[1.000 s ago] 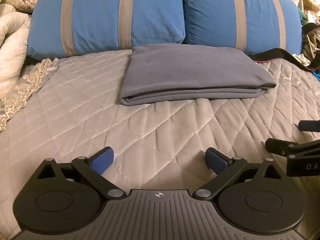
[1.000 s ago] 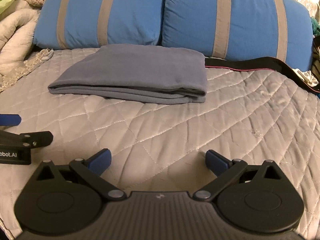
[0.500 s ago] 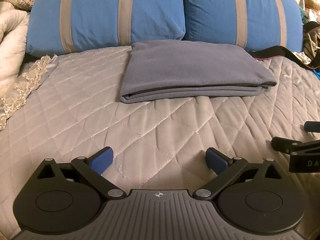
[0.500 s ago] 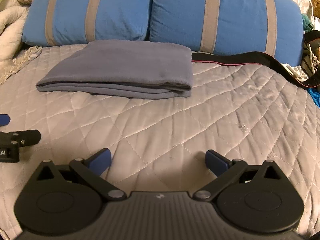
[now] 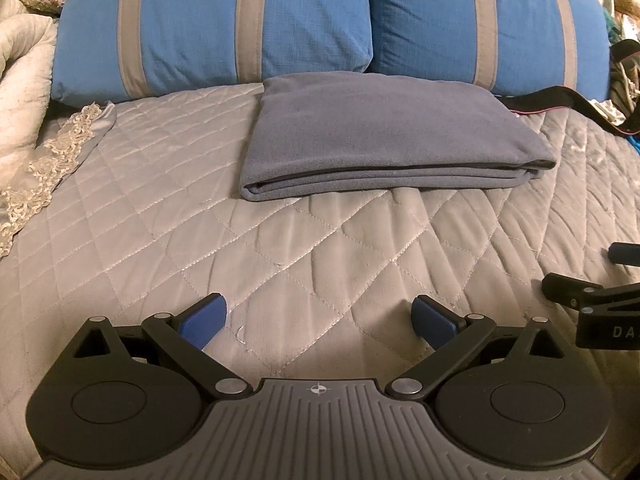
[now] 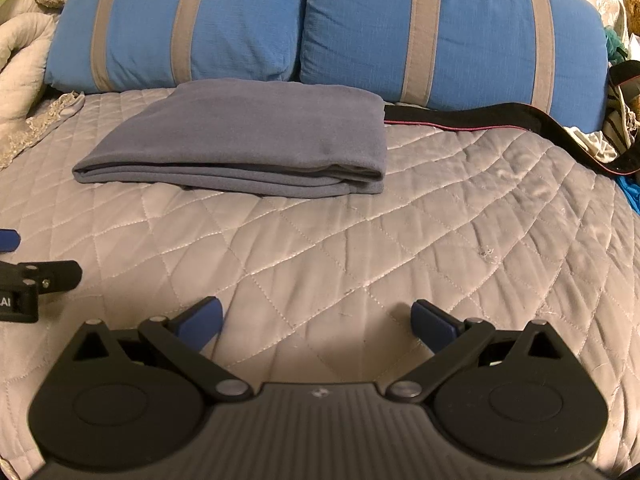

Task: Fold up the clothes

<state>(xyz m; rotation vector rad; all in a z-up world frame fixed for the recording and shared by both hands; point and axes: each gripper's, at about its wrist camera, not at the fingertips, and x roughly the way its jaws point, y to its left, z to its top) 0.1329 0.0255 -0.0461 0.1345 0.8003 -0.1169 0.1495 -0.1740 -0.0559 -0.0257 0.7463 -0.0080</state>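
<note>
So, your left gripper (image 5: 319, 316) sits low over the grey quilted bedspread (image 5: 160, 208), fingers spread wide, nothing between the blue pads (image 5: 202, 316). Your right gripper (image 6: 316, 316) is the same: spread wide, empty, hovering over bare quilt just beside the left one. Each shows at the edge of the other's view, the right one at the right edge of the left wrist view, the left one at the left edge of the right wrist view.

The grey folded garment (image 5: 384, 140) lies flat on the bedspread ahead of both your grippers, well apart from the fingertips. It's a neat rectangle, several layers stacked, layered edge facing you. Its far edge touches or nearly touches the two blue pillows with grey stripes (image 5: 224, 28), roughly centred under the seam where they meet. In the right wrist view the garment (image 6: 256, 140) sits left of centre; in the left wrist view it's a bit right of centre.

A black strap with a red edge (image 6: 472, 122) runs along the bedspread from the garment's right side toward a pile of mixed clothes (image 6: 616, 128) at the right edge; whether it touches the garment you can't tell. A cream blanket with lace trim (image 5: 44, 152) is bunched at the left of the bed.
</note>
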